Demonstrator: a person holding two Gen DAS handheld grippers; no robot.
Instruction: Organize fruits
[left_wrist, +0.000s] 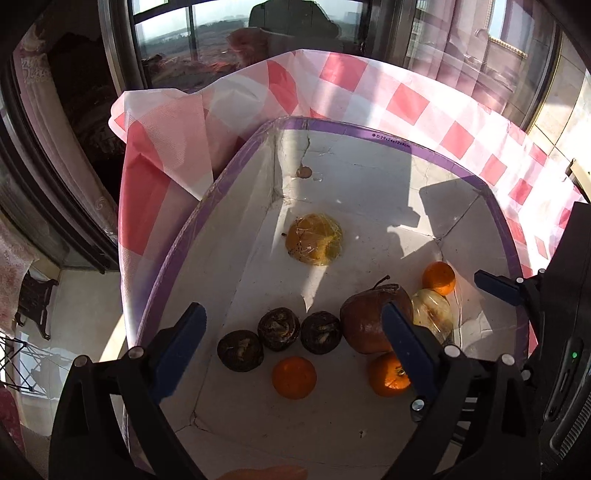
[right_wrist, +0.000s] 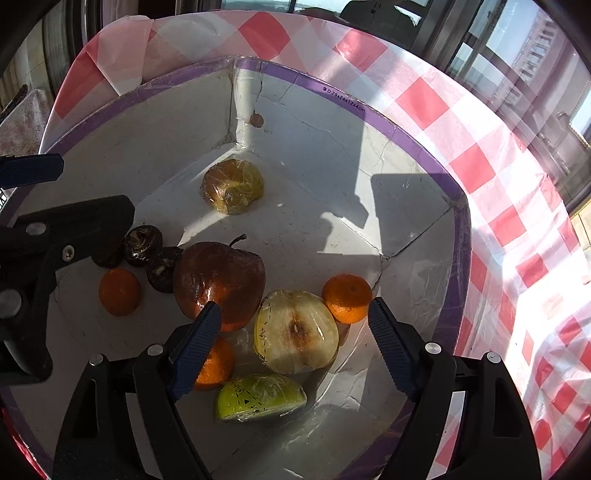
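A white box with a purple rim (left_wrist: 424, 149) (right_wrist: 332, 88) holds the fruit. In it lie a brown-red apple (left_wrist: 365, 321) (right_wrist: 221, 277), three dark round fruits (left_wrist: 279, 328) (right_wrist: 142, 240), several small oranges (left_wrist: 294, 376) (right_wrist: 347, 297), a wrapped yellow fruit at the back (left_wrist: 314, 238) (right_wrist: 232, 186), a wrapped cut pale half fruit (right_wrist: 295, 332) (left_wrist: 434, 314) and a wrapped green wedge (right_wrist: 260, 400). My left gripper (left_wrist: 295, 325) is open above the dark fruits, empty. My right gripper (right_wrist: 295, 325) is open above the pale half fruit, empty.
The box stands on a red-and-white checked tablecloth (left_wrist: 406, 99) (right_wrist: 517, 221). Windows lie beyond the table's far edge. The left gripper's body (right_wrist: 55, 240) shows at the left of the right wrist view, close to the dark fruits.
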